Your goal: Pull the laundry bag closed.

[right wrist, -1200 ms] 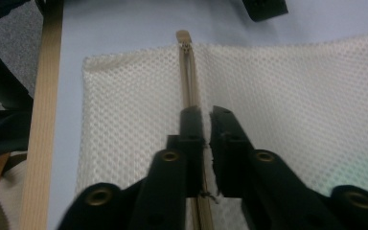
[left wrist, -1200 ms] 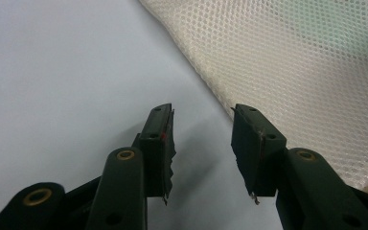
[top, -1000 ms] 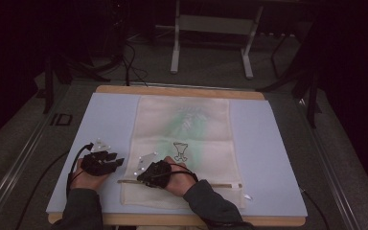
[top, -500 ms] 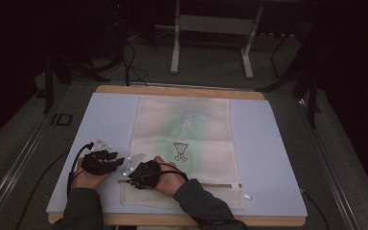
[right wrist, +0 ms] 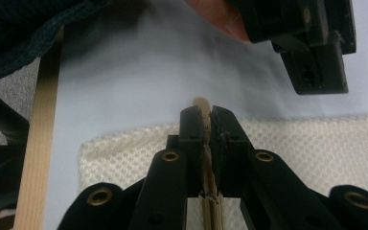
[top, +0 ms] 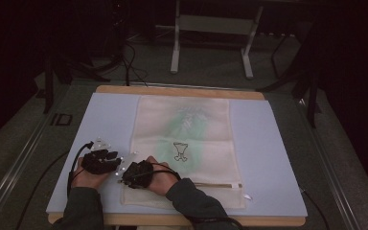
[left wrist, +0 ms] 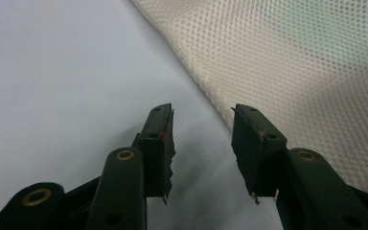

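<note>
1. High view: a cream mesh bag [top: 184, 148] lies flat on the pale blue surface [top: 273, 158], its zipper end toward the person. Both hands sit at its near left corner: left gripper [top: 109, 160], right gripper [top: 127, 175].
2. Left gripper view: the fingers [left wrist: 159, 143] stand apart and hold nothing, poised over the surface just beside the bag's edge [left wrist: 287, 72].
3. Right gripper view: the fingers [right wrist: 191, 139] are pinched on a raised fold of mesh [right wrist: 201, 103], probably the zipper hem. The bag looks light, limp and thin; grip hems or corners.

cream mesh bag [top: 184, 143], pale blue mat [top: 105, 120]
</note>
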The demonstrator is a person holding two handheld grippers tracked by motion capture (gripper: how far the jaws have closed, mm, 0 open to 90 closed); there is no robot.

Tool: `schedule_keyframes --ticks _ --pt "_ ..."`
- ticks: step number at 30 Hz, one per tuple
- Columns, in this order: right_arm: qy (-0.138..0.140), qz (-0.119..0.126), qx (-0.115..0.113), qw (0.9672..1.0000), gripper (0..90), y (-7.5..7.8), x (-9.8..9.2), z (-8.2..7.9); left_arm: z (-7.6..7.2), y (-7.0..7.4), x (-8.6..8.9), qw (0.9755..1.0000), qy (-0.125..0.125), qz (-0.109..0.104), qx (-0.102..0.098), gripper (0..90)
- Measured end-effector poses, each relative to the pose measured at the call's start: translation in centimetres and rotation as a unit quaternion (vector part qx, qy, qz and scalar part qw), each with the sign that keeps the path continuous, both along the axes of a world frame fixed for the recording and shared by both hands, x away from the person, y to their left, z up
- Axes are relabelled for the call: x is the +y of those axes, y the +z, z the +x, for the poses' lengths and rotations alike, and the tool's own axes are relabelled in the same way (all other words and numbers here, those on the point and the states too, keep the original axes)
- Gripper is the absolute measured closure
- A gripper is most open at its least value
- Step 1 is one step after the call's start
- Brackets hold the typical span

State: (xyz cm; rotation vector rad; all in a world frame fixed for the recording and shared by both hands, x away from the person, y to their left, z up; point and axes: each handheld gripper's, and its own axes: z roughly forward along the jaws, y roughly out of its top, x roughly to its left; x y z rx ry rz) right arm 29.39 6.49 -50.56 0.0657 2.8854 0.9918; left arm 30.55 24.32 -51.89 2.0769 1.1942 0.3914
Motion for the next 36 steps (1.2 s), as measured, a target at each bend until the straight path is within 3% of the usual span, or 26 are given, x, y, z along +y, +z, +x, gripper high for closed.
schedule_keyframes --ticks 14,22,27,36 --pt "0.0 -0.004 0.01 0.9999 78.1 -0.4 1.8 0.5 0.0 0.1 0.3 1.0 0.004 -0.004 0.0 58.8" --pt "0.001 -0.024 0.011 0.9996 77.5 -1.6 2.9 0.5 0.0 0.1 0.5 0.9999 0.008 -0.009 -0.002 58.8" --pt "-0.003 -0.022 0.009 0.9997 80.3 -1.5 3.1 0.6 0.0 0.1 0.6 0.9999 0.009 -0.009 -0.003 58.8" --pt "-0.011 0.014 0.014 0.9997 80.9 -0.2 1.7 0.4 0.0 0.2 0.7 0.9999 0.009 -0.009 -0.003 58.8"
